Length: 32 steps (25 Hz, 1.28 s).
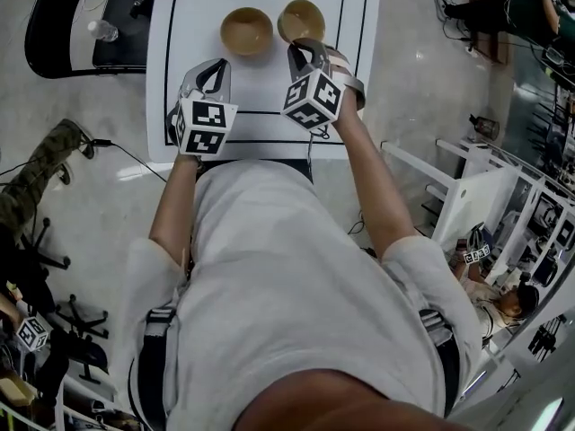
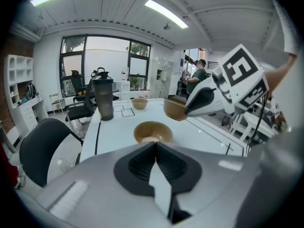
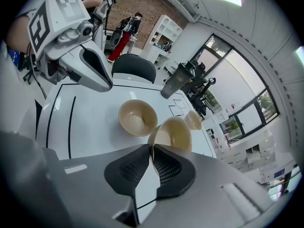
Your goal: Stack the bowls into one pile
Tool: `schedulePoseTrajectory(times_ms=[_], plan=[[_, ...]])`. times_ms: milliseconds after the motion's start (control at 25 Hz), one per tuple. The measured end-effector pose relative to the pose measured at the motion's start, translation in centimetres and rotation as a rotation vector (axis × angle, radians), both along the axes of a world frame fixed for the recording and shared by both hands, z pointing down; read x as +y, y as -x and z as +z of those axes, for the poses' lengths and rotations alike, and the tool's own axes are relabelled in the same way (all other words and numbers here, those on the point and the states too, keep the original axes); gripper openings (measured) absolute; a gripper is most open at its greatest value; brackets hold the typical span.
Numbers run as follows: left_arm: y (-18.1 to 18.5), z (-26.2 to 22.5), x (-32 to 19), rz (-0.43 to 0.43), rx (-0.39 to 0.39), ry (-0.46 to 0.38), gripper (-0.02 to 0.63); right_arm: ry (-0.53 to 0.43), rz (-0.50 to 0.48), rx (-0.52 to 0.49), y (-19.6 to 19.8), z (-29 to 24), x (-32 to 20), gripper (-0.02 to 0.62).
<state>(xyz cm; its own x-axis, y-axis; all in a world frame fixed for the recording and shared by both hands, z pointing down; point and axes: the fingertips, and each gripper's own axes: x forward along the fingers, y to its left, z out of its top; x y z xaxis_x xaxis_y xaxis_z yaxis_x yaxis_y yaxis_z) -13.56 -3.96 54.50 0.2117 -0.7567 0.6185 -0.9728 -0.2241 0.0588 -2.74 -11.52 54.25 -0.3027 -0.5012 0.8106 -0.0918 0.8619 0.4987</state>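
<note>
**Left gripper** [image 1: 209, 66]: forearm reaches forward over the near table edge and the tool slants downward. Fingers [image 2: 140, 163] are clenched together with nothing between them.

**Right gripper** [image 1: 306, 47]: arm is extended further ahead and pitched more steeply down. Fingers [image 3: 168, 165] grasp the near rim of the held bowl [image 3: 172, 133], which is tilted and appears raised off the surface in the left gripper view.

**Second bowl** [image 1: 246, 30]: tan and upright on the table, just ahead of the left fingers and just left of the right fingers.

**Third bowl** [image 2: 139, 103]: well beyond both fingers, near a dark tumbler [image 2: 103, 99].

**Table** [image 1: 260, 83]: white, ruled with black lines.

**Room**: pale floor, large windows, white shelving. A black chair [image 2: 40, 151] stands off the table's left edge.

**Clearance**: bare table lies between the two grippers and back to the near edge. More bare table lies between the second bowl and the third bowl.
</note>
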Motion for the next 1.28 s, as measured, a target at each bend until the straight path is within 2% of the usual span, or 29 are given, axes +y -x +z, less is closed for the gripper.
schedulePoseTrajectory(times_ms=[240, 440, 840, 1280], plan=[[-0.9, -0.1, 0.0, 0.03, 0.004, -0.01, 0.002, 0.012, -0.013, -0.035, 1.1, -0.8, 1.5, 0.032], [-0.2, -0.2, 1.0, -0.008, 0.008, -0.009, 0.002, 0.008, -0.059, -0.026, 1.9, -0.8, 2.7, 0.034], [2.9, 1.0, 2.8, -0.069, 0.016, 0.015, 0.002, 0.005, -0.165, 0.013, 6.0, -0.1, 4.2, 0.037], [3.3, 0.9, 2.1, -0.082, 0.02, 0.019, 0.002, -0.001, -0.225, 0.065, 6.7, 0.8, 4.6, 0.037]])
